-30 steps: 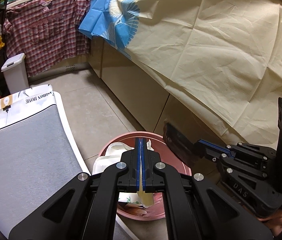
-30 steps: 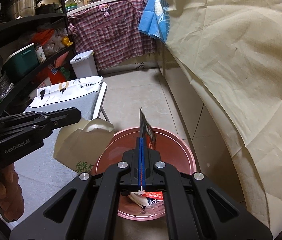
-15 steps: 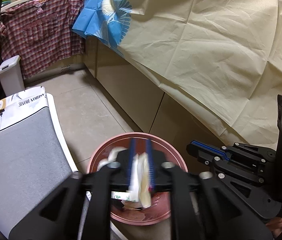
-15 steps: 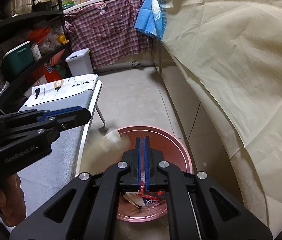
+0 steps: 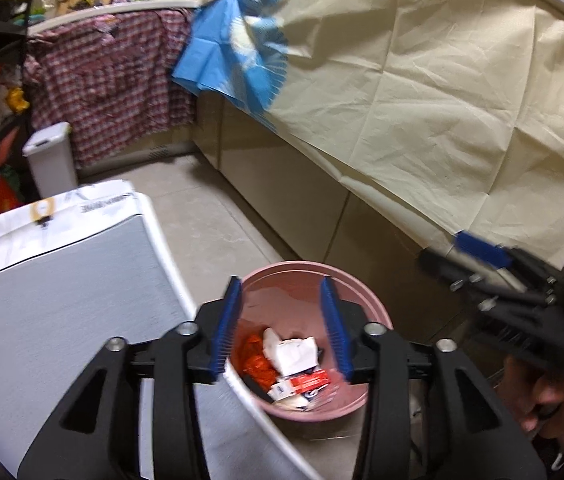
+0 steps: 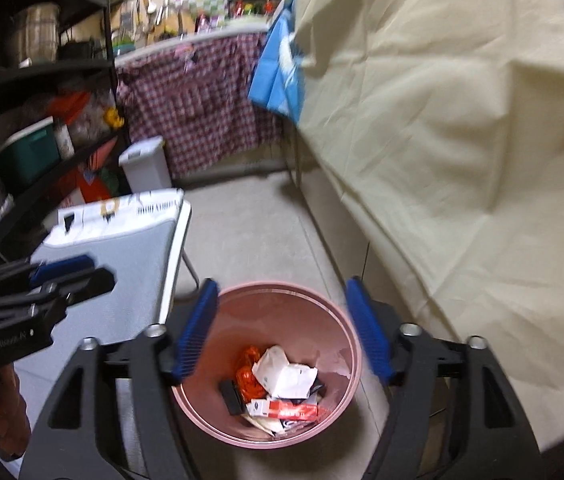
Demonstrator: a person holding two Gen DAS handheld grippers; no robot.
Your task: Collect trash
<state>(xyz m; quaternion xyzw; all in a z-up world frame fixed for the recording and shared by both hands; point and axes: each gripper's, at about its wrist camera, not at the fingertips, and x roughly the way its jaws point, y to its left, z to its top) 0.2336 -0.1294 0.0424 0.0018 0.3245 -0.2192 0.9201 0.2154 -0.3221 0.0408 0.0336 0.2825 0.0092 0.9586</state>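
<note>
A pink round bin [image 5: 282, 272] stands on the floor; it also shows in the right wrist view [image 6: 273, 292]. Inside lie a white crumpled paper bag [image 5: 292, 354], an orange wrapper [image 5: 255, 360], a red packet [image 5: 308, 380] and a black wrapper [image 6: 230, 396]. My left gripper [image 5: 284, 330] is open and empty above the bin. My right gripper [image 6: 282, 330] is open and empty above the bin too. Each gripper shows from the side in the other view, the right [image 5: 494, 268] and the left [image 6: 53, 280].
A grey-topped white folding table [image 5: 61, 292] stands left of the bin, touching its rim. A cream cloth [image 5: 422, 92] drapes over the counter at right. A small white pedal bin [image 5: 49, 160] and checked cloth [image 5: 113, 80] are at the back. Black shelving [image 6: 21, 120] stands left.
Both grippers have opened. The pale paper bag from the left and the dark wrapper from the right have dropped into the pink bin. Both views have shifted slightly.
</note>
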